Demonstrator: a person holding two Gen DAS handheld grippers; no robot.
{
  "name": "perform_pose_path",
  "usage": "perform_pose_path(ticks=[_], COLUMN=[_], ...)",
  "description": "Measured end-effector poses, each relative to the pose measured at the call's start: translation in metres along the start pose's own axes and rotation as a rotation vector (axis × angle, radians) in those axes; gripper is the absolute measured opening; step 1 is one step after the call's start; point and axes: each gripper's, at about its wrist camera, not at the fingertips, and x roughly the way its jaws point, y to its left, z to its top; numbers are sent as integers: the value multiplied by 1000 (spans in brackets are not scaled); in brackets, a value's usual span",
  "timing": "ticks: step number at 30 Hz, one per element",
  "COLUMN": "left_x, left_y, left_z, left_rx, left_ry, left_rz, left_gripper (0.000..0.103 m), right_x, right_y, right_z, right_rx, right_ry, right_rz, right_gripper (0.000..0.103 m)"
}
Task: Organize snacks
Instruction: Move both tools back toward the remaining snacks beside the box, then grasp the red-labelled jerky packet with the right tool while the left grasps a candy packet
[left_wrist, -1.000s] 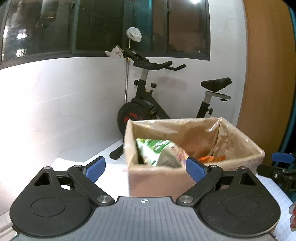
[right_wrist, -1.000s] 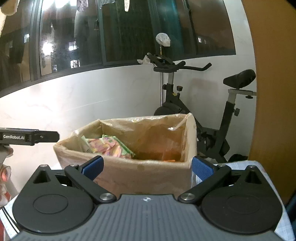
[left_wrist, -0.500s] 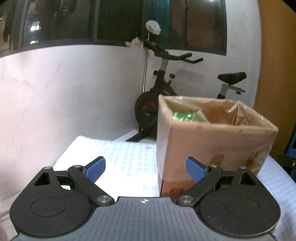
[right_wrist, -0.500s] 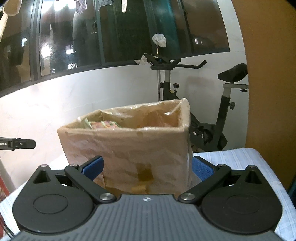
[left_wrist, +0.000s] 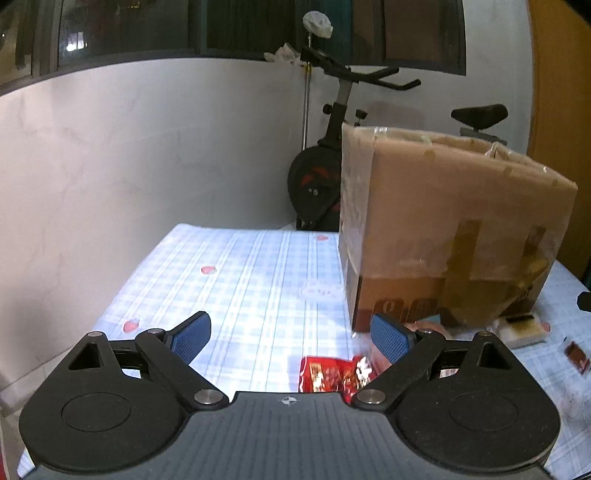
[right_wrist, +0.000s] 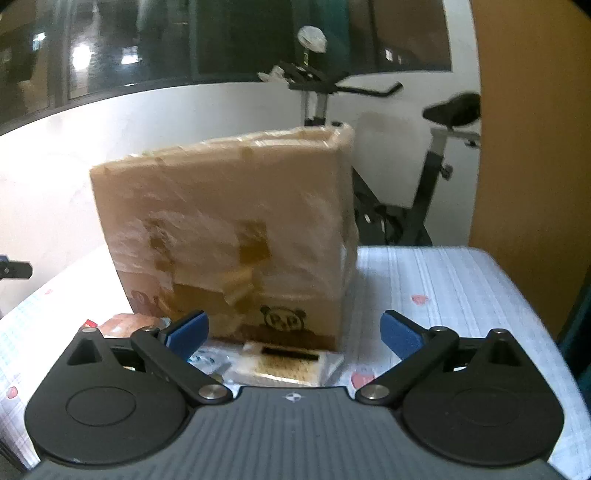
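Cardboard box (left_wrist: 454, 236): taped brown carton, film-wrapped, standing upright on the checked tablecloth (left_wrist: 251, 280) toward the table's far right side; from down here we cannot see what is inside it.
Left gripper (left_wrist: 291, 336): our blue pads are spread wide and hold nothing.
Right gripper (right_wrist: 293, 330): also spread wide, empty, facing the box's near wall.
Red snack packet (left_wrist: 334, 376): flat on the cloth near the front edge, partly under our left gripper's right finger.
Pale wafer pack (right_wrist: 284, 363): lies just beside the foot of the box, between our right fingers.
Other packets: a pinkish one (right_wrist: 125, 325) by the box's near left corner, a small dark one (left_wrist: 576, 356) toward the right edge.
Risk, thin film: we judge a flat packet may slip if we pinch only its wrapper.
Risk, tall wall: a lifted snack could catch the rim and tip or shove the box.
Risk, crowding: our two grippers could collide in front of the box.
Risk, blur: the right view is smeared, so aim may be off.
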Motion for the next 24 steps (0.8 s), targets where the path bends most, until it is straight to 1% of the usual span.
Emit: perform_pose_path(ticks=[3,7,9,13,19,22,24], left_x=[4,6,6,11,15,17,19], left_y=[1,-1,-2,-4,-10,-9,-8], left_z=[-6,-16,-20,-26,-34,-35,-36], left_rx=[-8,-5,-6,-16,2,-19,-32], left_ry=[21,39,46,61,66,75,85], left_rz=[-7,-20,-26,-39,-43,-56,-50], left_gripper=[94,94,94,94,94,94,94], right_x=[3,3,4,6,9,13,16], right_y=[-7,-14,-20,-35,-44,-46,-48], right_z=[-11,-22,-28,-40,-55,-59,-61], right_rx=[23,4,12,46,-6,-25,-27], right_ry=[24,52,73,134,197,216,228], right_rz=[-14,-49,-60,-75,-110,-115,-116], right_gripper=[98,95,92,91,87,83,80])
